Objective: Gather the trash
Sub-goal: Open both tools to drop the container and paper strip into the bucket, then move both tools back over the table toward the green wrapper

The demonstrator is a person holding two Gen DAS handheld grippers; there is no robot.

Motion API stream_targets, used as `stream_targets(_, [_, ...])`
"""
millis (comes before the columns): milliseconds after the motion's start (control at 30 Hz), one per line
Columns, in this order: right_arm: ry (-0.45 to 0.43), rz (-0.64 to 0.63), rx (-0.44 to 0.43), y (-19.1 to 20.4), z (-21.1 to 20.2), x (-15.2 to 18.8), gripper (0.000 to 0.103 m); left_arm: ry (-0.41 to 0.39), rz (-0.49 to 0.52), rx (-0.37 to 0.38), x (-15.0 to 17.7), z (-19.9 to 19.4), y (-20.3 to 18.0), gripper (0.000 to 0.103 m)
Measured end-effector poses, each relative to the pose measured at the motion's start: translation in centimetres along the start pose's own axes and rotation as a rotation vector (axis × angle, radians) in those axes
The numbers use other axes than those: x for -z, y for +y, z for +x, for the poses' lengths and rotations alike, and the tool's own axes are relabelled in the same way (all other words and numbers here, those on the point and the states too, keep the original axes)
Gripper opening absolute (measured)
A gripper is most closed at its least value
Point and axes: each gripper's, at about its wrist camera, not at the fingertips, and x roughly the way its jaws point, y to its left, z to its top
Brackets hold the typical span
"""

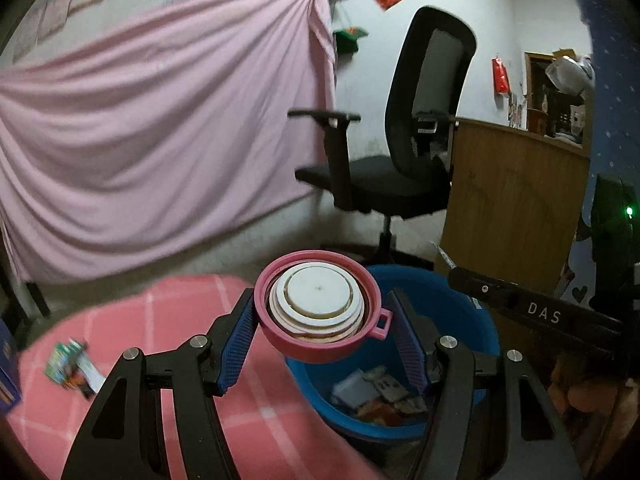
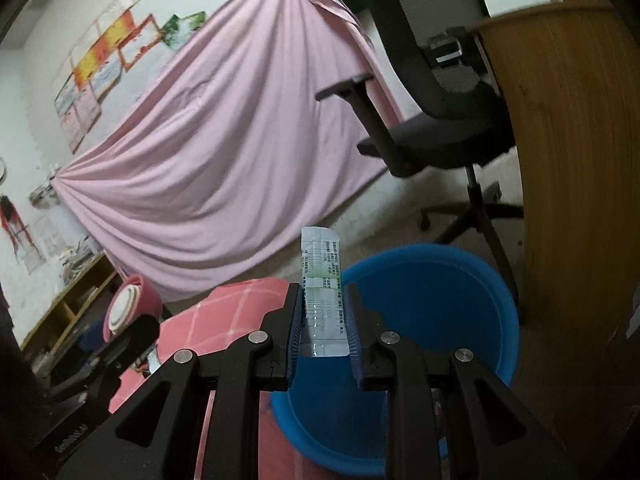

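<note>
My left gripper is shut on a pink handled bowl with white lids stacked inside. It hangs over the near rim of the blue bin, which holds several wrappers. In the right wrist view my right gripper grips a white and green sachet by its edges. The sachet stands upright above the left rim of the blue bin. The pink bowl shows at the left of that view. A colourful wrapper lies on the pink checked table.
A black office chair stands behind the bin, beside a curved wooden desk. A pink sheet hangs across the back wall. A low wooden shelf sits at the far left.
</note>
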Motion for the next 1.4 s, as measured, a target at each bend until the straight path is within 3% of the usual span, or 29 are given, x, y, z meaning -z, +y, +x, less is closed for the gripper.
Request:
stream_targets(133, [0.025,0.037,0.009,-0.9,0.4,0.0,0.021,0.066,-0.055,0.021,-0.1,1.3,0.5,0.059])
stream_targets(233, [0.024,0.051,0.016,-1.2,0.3,0.0,0.032,0.098,-0.085,0.034,-0.1,1.8,1.0,0.059])
stream_targets(400, [0.021,0.058,0.022,-1.3,0.1,0.0,0.034,0.110,-0.119,0.041,-0.1,1.7,1.6,0.060])
stream_targets(967, [-0.024,-0.022,0.016,1.2,-0.1,-0.7,0.042,0.031,-0.160,-0.014,-0.8,-1.7,4.4,0.060])
stream_targets(1300, [-0.145,-0.123,0.004,5.4,-0.8,-1.1,0.052,-0.059,-0.209,-0.103,-1.1,-5.6,8.7,0.069])
stream_targets(1367, [-0.180,-0.126,-0.001,6.3,-1.0,-1.2,0.057,-0.080,-0.215,-0.130,-0.9,-6.7,9.8,0.075])
stream_targets(1400, [-0.195,-0.126,-0.005,6.7,-1.1,-1.2,0.061,-0.093,-0.219,-0.145,-0.8,-7.3,10.4,0.084])
